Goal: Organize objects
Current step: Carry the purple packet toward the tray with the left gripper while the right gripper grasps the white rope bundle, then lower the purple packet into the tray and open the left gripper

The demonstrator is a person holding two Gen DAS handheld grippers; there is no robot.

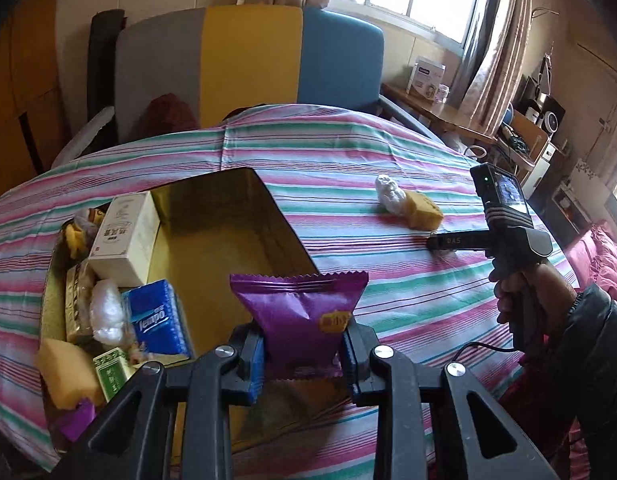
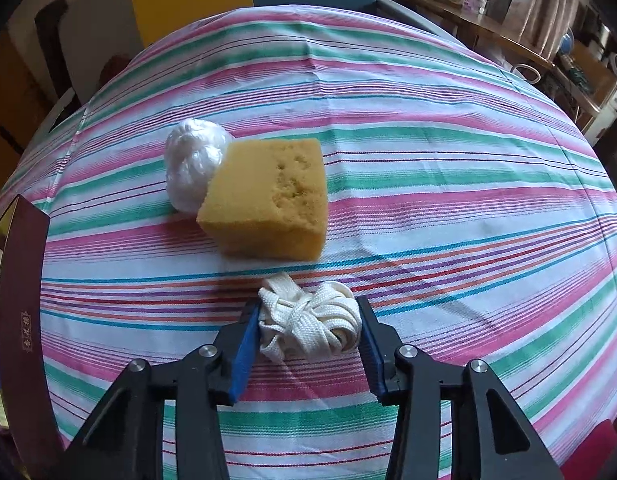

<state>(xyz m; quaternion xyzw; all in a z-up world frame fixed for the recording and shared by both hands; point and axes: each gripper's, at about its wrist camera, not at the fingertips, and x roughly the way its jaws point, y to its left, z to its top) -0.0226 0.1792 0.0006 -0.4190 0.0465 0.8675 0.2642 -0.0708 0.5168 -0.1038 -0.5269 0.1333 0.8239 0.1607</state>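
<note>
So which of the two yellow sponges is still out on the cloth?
The yellow sponge touching the white plastic ball; the other sponge already lies inside the box.

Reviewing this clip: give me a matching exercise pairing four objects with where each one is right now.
Things:
1. purple foil snack packet
2. white woven cord bundle
3. yellow sponge block
4. blue Tempo tissue pack

Places:
A. lying inside the gold-lined box
B. on the striped tablecloth, touching a white plastic ball
C. between the right claw pads
D. clamped in the left claw

Pairs: 1-D, 2-C, 3-B, 4-A
</note>
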